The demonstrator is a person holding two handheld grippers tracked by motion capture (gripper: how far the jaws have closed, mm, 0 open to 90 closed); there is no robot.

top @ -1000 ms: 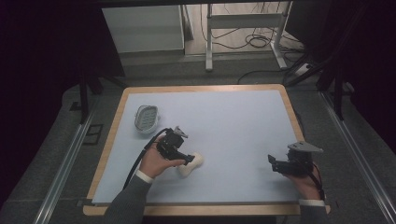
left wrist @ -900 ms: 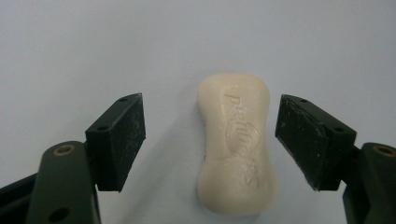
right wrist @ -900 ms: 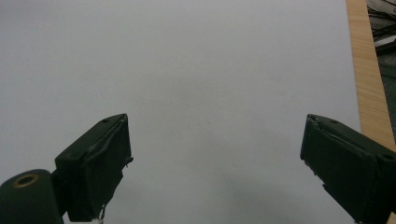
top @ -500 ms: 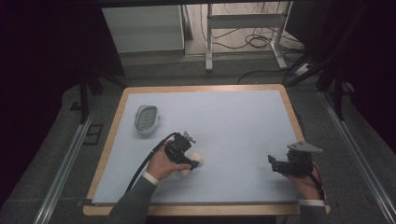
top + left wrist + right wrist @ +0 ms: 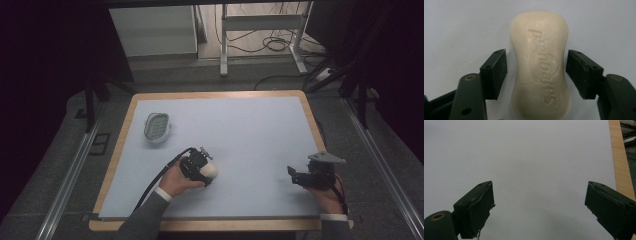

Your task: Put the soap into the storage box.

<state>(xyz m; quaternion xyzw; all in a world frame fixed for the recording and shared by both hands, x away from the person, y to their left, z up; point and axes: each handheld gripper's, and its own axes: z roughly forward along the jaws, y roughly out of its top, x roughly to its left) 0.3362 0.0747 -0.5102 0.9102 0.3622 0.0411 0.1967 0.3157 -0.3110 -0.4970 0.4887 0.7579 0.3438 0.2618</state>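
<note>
A cream bar of soap [image 5: 539, 67] with raised lettering lies flat on the pale blue mat [image 5: 250, 130]. My left gripper [image 5: 536, 72] is open and straddles it, one black jaw on each side of its waist; the right-hand jaw is almost touching, the left-hand one stands a little off. In the high view the soap [image 5: 212, 173] shows at the tip of the left gripper [image 5: 206, 170], near the front left of the mat. My right gripper [image 5: 293, 176] rests low at the front right, and its jaws stand wide open [image 5: 539, 202] over bare mat.
A grey oval soap dish [image 5: 157, 127] sits at the left of the mat, farther back than the soap. A wooden rim [image 5: 310, 115] frames the mat and shows at the right of the right gripper view [image 5: 620, 157]. Metal frame legs and cables lie beyond the table.
My left gripper has swung right and forward over the soap, so its jaws now sit on both sides of the bar. The right gripper has stayed put.
</note>
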